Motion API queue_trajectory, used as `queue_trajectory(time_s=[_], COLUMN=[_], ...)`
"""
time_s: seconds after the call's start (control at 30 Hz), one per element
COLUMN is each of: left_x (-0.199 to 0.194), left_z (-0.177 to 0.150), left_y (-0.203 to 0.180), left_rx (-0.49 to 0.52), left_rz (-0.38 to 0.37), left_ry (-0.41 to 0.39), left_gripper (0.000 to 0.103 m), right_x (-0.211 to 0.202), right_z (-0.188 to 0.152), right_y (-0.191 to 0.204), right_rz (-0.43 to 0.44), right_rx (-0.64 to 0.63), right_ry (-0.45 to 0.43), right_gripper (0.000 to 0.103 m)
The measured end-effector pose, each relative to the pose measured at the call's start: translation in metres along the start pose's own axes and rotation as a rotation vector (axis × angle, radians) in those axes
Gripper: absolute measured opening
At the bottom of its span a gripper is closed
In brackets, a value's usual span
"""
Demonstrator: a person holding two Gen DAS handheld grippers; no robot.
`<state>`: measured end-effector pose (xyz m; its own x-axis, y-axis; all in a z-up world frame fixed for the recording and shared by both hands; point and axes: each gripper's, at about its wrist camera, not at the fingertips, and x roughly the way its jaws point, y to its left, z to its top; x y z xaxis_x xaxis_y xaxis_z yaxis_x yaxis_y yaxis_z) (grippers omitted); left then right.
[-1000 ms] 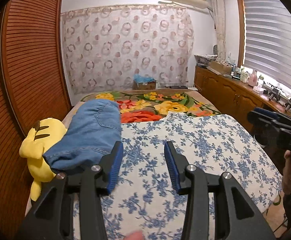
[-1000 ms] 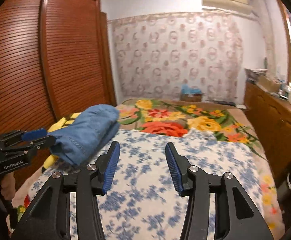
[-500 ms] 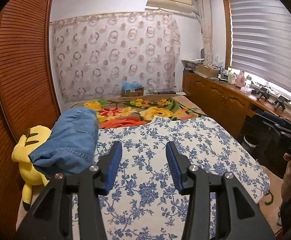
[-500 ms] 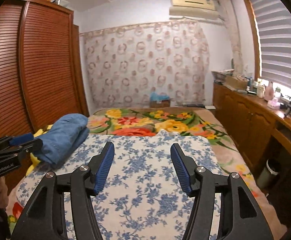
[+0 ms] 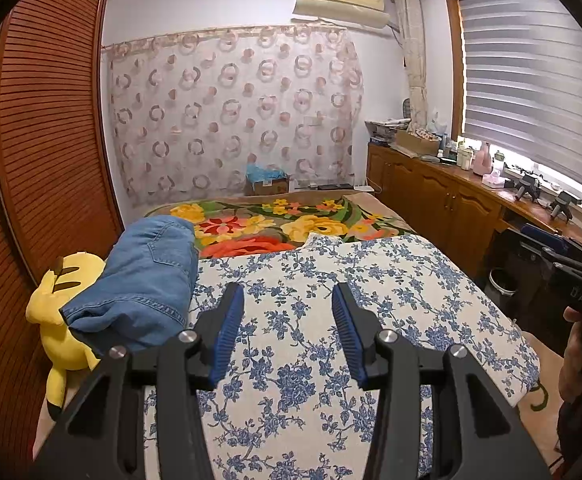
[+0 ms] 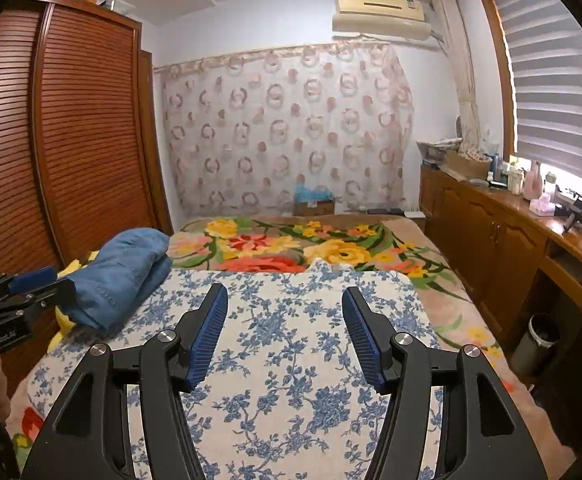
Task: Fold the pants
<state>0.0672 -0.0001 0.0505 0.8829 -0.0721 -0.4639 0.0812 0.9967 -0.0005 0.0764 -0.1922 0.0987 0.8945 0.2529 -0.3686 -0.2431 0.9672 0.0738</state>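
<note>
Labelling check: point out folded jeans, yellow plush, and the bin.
folded jeans (image 5: 143, 276), left wrist view, on the top denim panel below the pocket.
yellow plush (image 5: 57, 280), left wrist view, on its head beside the jeans.
bin (image 6: 541, 342), right wrist view, on its side wall by the cabinets.

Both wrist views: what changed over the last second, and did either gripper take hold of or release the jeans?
Both grippers drew back from the folded jeans, which look smaller now. The right gripper spread wider; the left gripper barely changed. Both were empty before and are now; nothing was grasped or released. The jeans still rest on the yellow plush toy at the floral sheet's edge.
</note>
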Motion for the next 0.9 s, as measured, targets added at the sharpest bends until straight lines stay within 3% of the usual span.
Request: queue_trajectory(time_s=[0.9], left_x=[-0.0074], left_z=[0.0014], left_y=[0.0019], left_rx=[-0.007], left_rz=[0.000], left_ry=[-0.012], left_gripper=[0.046], right_x=[-0.0011], right_z=[-0.0007], right_y=[-0.0005], right_rz=[0.000], right_rx=[-0.001], right_ry=[-0.001], right_gripper=[0.063])
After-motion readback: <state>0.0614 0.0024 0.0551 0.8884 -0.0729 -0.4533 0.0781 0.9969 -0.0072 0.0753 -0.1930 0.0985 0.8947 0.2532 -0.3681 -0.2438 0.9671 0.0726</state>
